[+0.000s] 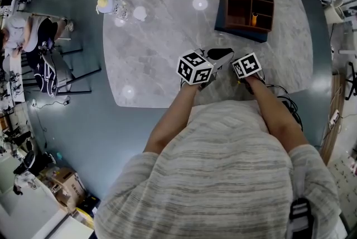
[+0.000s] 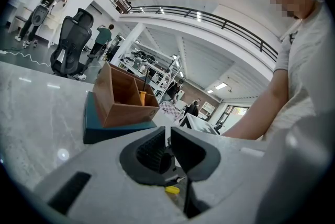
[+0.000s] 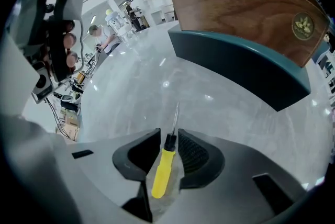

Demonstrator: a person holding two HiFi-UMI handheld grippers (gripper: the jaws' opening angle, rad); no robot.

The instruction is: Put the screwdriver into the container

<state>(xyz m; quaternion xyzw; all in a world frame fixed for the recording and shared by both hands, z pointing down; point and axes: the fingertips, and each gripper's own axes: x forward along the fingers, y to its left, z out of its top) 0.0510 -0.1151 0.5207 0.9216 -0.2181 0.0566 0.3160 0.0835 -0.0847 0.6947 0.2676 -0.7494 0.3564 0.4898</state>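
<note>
- Although the left claw takes no part in the pickup that we judge to be in hand, we note it first. Its jaws are drawn together with only a slit between them, and they hold nothing. It hangs over the near edge of the table, just beside the right claw.
- The right claw is released. Its jaws stand apart, one on each side of the screwdriver, and neither pad presses on it.
- The screwdriver lies lengthwise in the gap between those jaws and appears to rest on the table.
  - The yellow handle is toward the claw's body.
  - The black collar is level with the jaw tips.
  - The thin blade points out past the tips toward the container.
- We judge the task to be at its start: the screwdriver is framed but not gripped.
- The next move calls for the following:
  - Close the jaws squarely on the handle, not on the thin blade.
  - Lift the screwdriver clear of the table.
  - Carry it forward and to the right.
- The container is a wooden box with compartments, set on a dark teal base, well apart from both claws at the far right of the table. An orange handle already stands in one right-hand compartment. We would steer the blade into an open compartment and release only once it is inside the walls.
</note>
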